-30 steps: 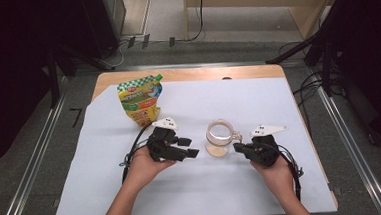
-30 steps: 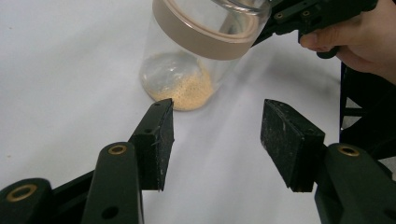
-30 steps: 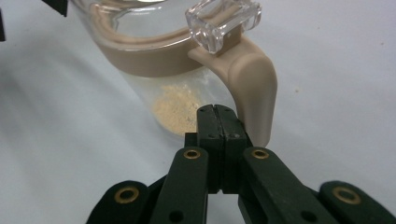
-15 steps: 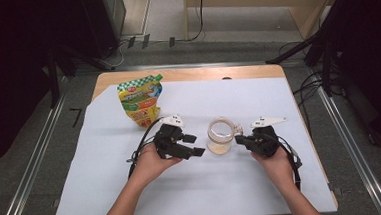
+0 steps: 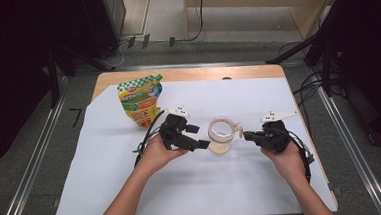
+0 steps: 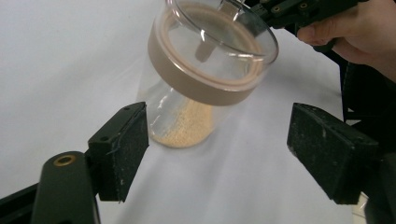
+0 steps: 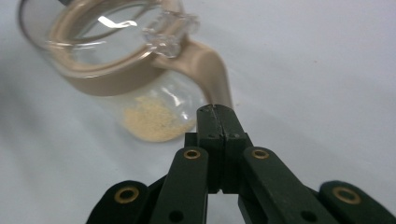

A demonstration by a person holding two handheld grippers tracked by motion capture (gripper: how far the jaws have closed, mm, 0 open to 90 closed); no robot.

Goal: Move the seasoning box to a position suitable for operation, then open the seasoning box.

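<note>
A clear jar [image 5: 221,130] with a tan collar and a clear lid stands mid-table, with pale granules [image 6: 187,126] in its bottom. In the right gripper view a tan latch lever [image 7: 212,70] hangs down the side of the jar [image 7: 116,60]. My left gripper [image 5: 200,137] is open just left of the jar. In the left gripper view its jaws [image 6: 219,135] are spread wide, with the jar [image 6: 205,70] ahead of them and not between the pads. My right gripper [image 5: 247,135] is shut. Its tip [image 7: 215,109] sits right at the lower end of the latch lever, with nothing visibly held.
A yellow and green stand-up pouch [image 5: 140,98] stands at the back left on the white sheet [image 5: 108,182] that covers the wooden table. Cables trail from both grippers. Beyond the table's right edge [image 5: 317,145] is grey floor with metal rails.
Both hands have moved away from the person and inward toward the jar. The left gripper now sits close beside it, and the right gripper's tip has reached the latch.
</note>
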